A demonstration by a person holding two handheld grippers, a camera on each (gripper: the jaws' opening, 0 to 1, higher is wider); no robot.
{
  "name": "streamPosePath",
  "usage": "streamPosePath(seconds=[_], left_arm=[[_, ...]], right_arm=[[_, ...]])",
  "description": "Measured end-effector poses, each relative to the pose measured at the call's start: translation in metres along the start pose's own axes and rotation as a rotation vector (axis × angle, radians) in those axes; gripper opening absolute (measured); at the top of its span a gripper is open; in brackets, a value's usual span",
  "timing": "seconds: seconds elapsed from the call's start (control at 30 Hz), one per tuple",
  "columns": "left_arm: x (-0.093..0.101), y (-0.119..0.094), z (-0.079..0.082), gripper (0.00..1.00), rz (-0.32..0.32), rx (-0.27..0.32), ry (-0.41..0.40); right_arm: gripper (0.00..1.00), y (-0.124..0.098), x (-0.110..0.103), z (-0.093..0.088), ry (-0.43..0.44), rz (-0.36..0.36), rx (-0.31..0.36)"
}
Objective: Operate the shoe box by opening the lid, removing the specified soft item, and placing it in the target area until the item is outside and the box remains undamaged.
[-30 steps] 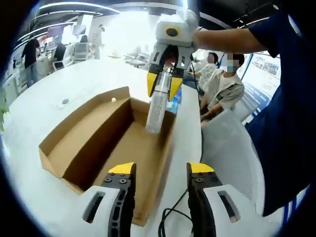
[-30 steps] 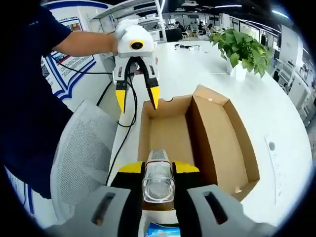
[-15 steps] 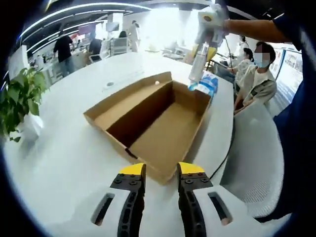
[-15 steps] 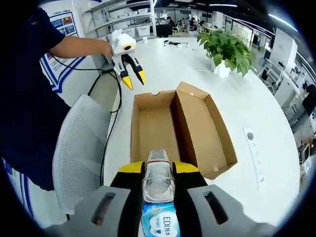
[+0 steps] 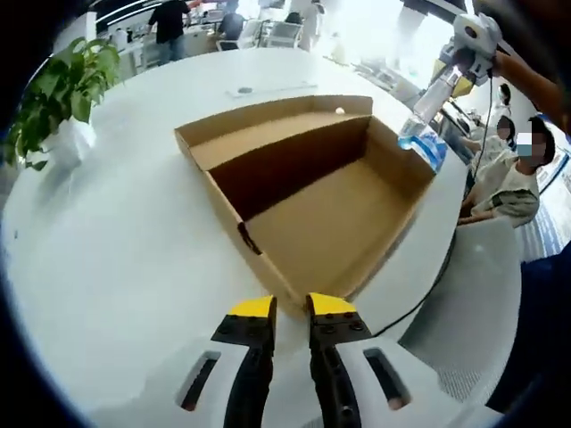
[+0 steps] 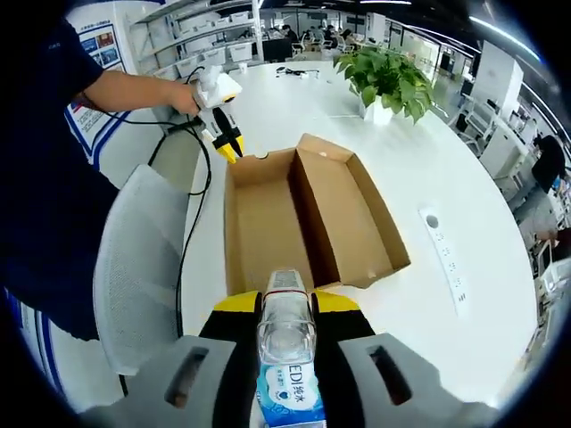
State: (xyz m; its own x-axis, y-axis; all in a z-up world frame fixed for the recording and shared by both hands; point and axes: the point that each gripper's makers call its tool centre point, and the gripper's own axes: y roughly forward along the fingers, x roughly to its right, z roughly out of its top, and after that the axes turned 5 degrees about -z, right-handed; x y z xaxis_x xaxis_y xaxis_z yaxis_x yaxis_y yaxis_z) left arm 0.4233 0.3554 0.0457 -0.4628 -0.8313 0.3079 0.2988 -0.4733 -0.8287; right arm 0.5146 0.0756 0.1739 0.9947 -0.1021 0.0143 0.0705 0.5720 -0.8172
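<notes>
Clearly the move ahead turns on where the clear plastic water bottle with the blue label point(image 6: 286, 343) sits relative to the open brown cardboard shoe box point(image 6: 299, 218): in the right gripper view the bottle is clenched between the yellow-tipped fingers point(image 6: 236, 303) of the right gripper point(image 6: 285, 308), its long axis running forward along them, cap end toward the camera's far side, and the box lies ahead of it on the white desk point(image 6: 428, 169), its near edge just past the bottle's end. So the item is out of the box and held above the desk beside it; I judge that setting it down is what remains. Going left to right in that view, a grey mesh chair point(image 6: 134, 267) stands at the desk's edge, then the box with its lid point(image 6: 352, 209) folded open to the right, then a white power strip point(image 6: 446, 259), with a green potted plant point(image 6: 384, 80) beyond. The left gripper point(image 6: 223, 134) shows at the box's far end, well apart from the bottle, so the right hand is the one placed to act. The left gripper view point(image 5: 290, 308) adds what the other cannot: its own fingers point(image 5: 252, 308) are nearly closed on nothing, just short of the box's corner point(image 5: 268, 267), the box interior is bare, and the bottle point(image 5: 424, 134) hangs tilted beyond the box's far end.
</notes>
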Motion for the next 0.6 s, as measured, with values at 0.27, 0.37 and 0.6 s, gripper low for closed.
streamPosePath(seconds=[0.27, 0.37, 0.6], left_arm=[[0.003, 0.003, -0.002, 0.07, 0.008, -0.067, -0.029], [0.003, 0.003, -0.003, 0.06, 0.007, -0.071, -0.043], [0.005, 0.002, -0.004, 0.06, 0.009, -0.074, -0.034]], right_arm=[[0.19, -0.011, 0.018, -0.014, 0.036, -0.033, -0.007], [0.19, -0.019, 0.029, -0.027, 0.046, -0.053, -0.027], [0.19, -0.034, 0.05, -0.087, 0.02, -0.076, -0.201]])
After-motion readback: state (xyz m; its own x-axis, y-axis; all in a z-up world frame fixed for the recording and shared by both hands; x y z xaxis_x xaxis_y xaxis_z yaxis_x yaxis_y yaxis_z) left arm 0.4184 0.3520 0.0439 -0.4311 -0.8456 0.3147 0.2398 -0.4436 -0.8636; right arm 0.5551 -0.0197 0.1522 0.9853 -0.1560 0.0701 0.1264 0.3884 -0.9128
